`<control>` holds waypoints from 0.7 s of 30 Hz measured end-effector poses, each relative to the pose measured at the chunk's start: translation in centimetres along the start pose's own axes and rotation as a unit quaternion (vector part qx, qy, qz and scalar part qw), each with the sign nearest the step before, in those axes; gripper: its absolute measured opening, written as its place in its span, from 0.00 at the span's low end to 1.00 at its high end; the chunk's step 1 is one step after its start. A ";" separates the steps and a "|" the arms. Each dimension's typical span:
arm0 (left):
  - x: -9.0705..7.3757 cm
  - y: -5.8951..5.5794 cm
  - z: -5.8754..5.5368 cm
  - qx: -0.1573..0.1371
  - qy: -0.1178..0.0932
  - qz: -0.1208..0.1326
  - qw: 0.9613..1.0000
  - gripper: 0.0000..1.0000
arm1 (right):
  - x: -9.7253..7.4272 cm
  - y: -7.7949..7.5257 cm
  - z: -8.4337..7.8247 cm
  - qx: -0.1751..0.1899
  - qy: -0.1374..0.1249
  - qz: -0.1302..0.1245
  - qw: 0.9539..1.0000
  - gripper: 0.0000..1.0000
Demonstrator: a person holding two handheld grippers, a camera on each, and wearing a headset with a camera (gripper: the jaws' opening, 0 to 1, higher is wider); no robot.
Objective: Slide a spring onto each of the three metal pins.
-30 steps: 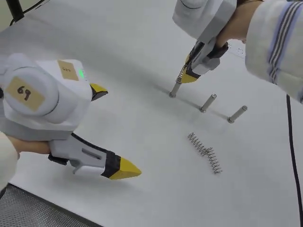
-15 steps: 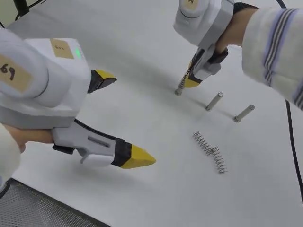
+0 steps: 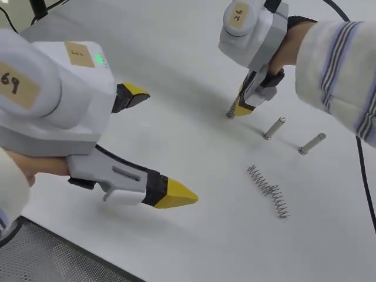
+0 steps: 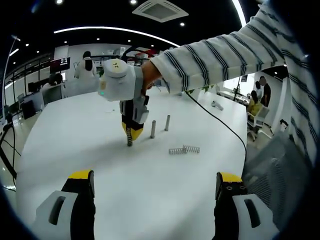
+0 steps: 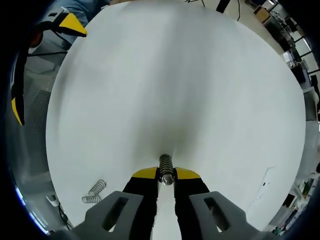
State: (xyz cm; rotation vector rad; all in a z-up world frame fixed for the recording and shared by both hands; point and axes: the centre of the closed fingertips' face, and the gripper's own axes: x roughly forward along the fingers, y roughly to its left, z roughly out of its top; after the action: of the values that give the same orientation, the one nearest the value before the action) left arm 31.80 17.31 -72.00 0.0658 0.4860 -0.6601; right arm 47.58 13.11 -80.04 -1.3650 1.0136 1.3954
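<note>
In the head view the right gripper (image 3: 244, 106) works toward 1 o'clock, its jaws clenched on a spring (image 3: 234, 109) that stands almost upright with its foot on the white table (image 3: 194, 53). Holding it that steeply seems meant to let the coils run straight down over a pin, though the pin there is hidden inside them. From the gripper's tips, a bare pin (image 3: 274, 127) stands close by at 4 o'clock and a second bare pin (image 3: 311, 143) further along the same line, both unsprung. The loose springs (image 3: 267, 190) lie flat at about 5 o'clock, well apart from either tool and probably left there for later. The left gripper (image 3: 157, 144) sits toward 8 o'clock with its jaws spread wide and nothing in them, seemingly parked out of the way. In the left gripper view its own jaws rise far apart. Ahead at 12 o'clock the right gripper (image 4: 131, 131) presses the spring (image 4: 129, 138) down, with the bare pins just to its 3 o'clock. In the right gripper view the spring (image 5: 165, 163) pokes out between the tips at 12 o'clock. The loose springs (image 5: 95, 191) lie at 8 o'clock.
</note>
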 end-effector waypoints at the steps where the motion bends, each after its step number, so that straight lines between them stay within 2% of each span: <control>1: 0.0 0.0 -0.1 0.000 0.001 0.000 1.000 0.98 | 0.0 0.0 0.0 0.000 0.000 0.000 1.000 0.09; 6: 0.1 -0.3 -0.5 -0.002 0.009 -0.006 1.000 0.98 | 0.3 0.0 0.1 0.003 -0.002 0.004 1.000 0.09; 9: 0.0 -0.3 -0.6 -0.003 0.011 -0.005 1.000 0.98 | 0.8 0.1 -0.2 -0.010 0.005 0.001 1.000 0.09; 16: -0.2 -0.2 -0.6 0.000 0.010 -0.003 1.000 0.96 | 0.6 0.6 -0.5 -0.005 0.000 -0.001 1.000 0.22; 21: -0.2 -0.1 -0.6 0.001 0.014 -0.003 1.000 0.96 | 0.2 0.8 -0.8 0.001 -0.003 -0.004 1.000 0.25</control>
State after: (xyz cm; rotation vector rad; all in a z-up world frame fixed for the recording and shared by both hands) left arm 31.36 17.44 -72.49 0.0764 0.5122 -0.6664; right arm 47.03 12.14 -80.30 -1.3626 1.0038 1.3913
